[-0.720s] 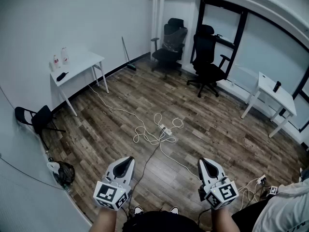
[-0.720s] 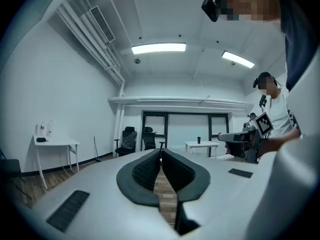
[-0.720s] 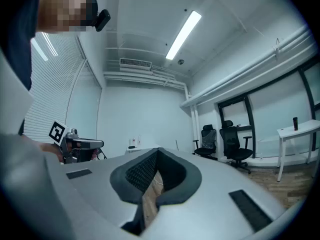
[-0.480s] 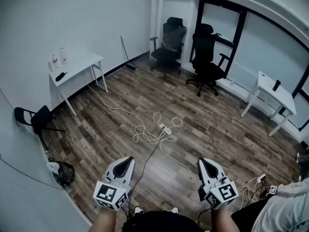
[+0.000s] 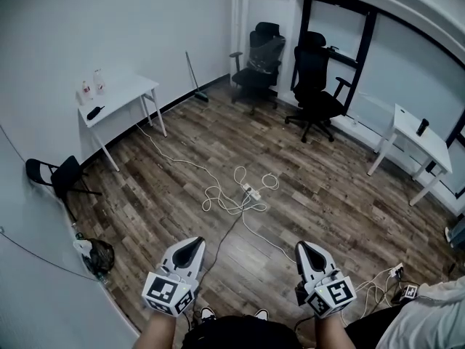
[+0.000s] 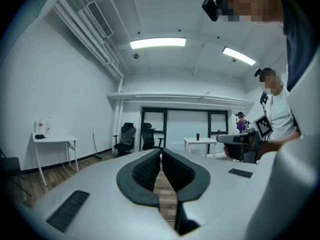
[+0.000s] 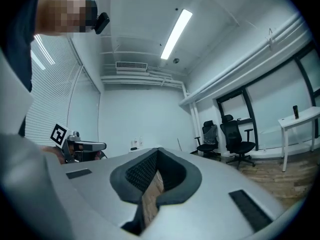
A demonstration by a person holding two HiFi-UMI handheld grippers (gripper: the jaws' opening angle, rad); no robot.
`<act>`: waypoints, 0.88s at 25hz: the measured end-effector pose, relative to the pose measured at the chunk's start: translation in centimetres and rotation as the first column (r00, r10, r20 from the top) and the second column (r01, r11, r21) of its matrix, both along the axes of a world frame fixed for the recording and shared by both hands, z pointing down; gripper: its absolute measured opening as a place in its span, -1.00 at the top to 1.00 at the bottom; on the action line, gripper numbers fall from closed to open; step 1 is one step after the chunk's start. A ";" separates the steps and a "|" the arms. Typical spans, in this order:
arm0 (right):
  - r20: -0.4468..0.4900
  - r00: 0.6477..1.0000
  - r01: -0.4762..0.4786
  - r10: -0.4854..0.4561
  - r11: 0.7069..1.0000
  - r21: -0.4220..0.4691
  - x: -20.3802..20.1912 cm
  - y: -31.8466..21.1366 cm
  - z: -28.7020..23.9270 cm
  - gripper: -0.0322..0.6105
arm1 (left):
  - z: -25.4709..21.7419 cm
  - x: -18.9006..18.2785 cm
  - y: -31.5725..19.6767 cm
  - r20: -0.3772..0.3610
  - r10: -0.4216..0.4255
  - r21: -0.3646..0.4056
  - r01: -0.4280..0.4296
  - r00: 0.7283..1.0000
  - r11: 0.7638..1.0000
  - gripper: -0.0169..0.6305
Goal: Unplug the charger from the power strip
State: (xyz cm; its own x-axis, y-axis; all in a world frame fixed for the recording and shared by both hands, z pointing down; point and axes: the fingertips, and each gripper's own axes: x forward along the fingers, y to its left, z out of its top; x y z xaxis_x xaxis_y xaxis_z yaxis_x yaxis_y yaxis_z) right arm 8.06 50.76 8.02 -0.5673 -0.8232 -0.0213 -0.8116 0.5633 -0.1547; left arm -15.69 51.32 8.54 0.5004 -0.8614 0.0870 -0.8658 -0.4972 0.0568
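I hold the left gripper and right gripper level, jaws together and empty; nothing is within reach; the power strip lies well ahead on the floor among cables; its charger is too small to tell.

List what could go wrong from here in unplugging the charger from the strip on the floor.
1. White cable lies in loose loops around the power strip; stepping in could snag it and drag the strip.
2. The strip looks unfixed on the floor, so pulling may lift it unless one gripper pins it.
3. The left gripper and right gripper are both shut and far from it; they must open before any grasp.
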 end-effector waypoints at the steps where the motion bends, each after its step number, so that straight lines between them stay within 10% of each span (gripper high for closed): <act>1: 0.011 1.000 0.008 -0.008 1.000 -0.006 0.5 -0.1 0.3 0.84 | 0.2 0.7 0.0 -0.009 0.000 -0.008 0.000 1.000 1.000 0.85; 22: 0.035 0.998 0.058 -0.056 0.996 -0.065 9.5 -9.2 4.8 0.84 | 3.5 10.2 -9.5 -0.037 -0.016 -0.045 0.014 0.999 0.999 0.85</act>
State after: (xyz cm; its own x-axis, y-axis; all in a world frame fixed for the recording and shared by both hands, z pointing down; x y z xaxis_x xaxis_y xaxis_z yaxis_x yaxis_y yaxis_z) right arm 17.52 41.56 12.81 -0.6133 -0.7898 0.0120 -0.7722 0.5963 -0.2195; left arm -5.46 41.86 12.01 0.4912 -0.8644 0.1073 -0.8699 -0.4804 0.1118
